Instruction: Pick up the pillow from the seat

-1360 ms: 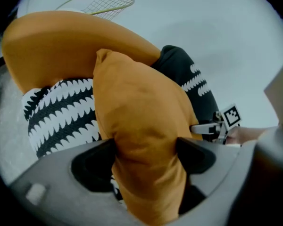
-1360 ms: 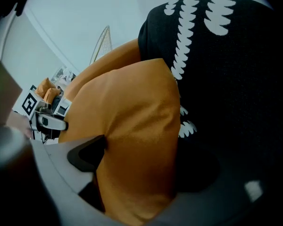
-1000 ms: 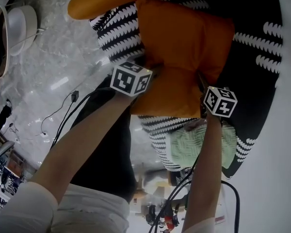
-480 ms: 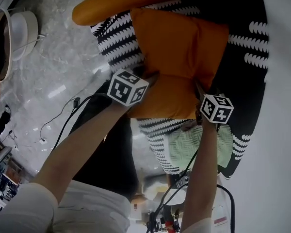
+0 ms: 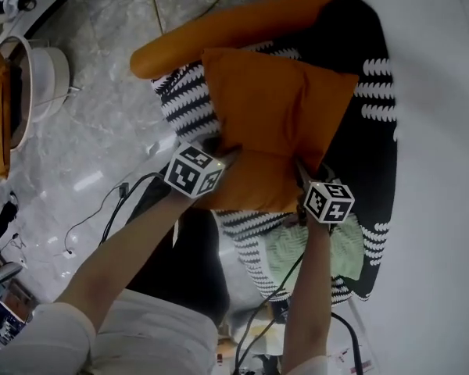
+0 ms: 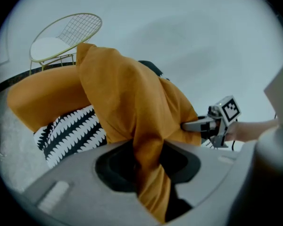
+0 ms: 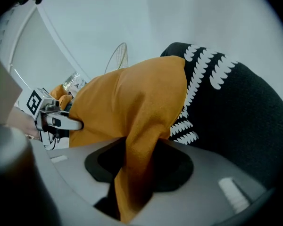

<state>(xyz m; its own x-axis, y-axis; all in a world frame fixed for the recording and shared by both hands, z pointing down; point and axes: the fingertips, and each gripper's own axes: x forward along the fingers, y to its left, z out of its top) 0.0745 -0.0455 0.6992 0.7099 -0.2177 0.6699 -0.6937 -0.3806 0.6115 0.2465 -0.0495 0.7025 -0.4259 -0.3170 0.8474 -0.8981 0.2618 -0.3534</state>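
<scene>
The orange pillow (image 5: 277, 123) hangs over the black-and-white patterned seat (image 5: 375, 123), lifted at its near edge. My left gripper (image 5: 223, 158) is shut on the pillow's left near corner; its jaws have just been closing, and in the left gripper view the orange pillow (image 6: 132, 107) cloth is pinched between them. My right gripper (image 5: 306, 180) is shut on the right near corner, its jaws also just closed on the cloth, with the pillow (image 7: 137, 107) bunched between them in the right gripper view. Each gripper view shows the other gripper: the right gripper (image 6: 186, 125) and the left gripper (image 7: 78, 125).
The chair has an orange armrest (image 5: 219, 26) at the far left and a pale green cushion (image 5: 297, 244) below the pillow. A white bowl-shaped stool (image 5: 39, 69) stands on the marble floor (image 5: 102, 123) at left, with cables (image 5: 102, 201) trailing. A wire chair (image 6: 61, 36) stands behind.
Both grippers have risen with the pillow's near corners in them, and the pillow has lifted off the seat. The jaws have closed tighter on the cloth.
</scene>
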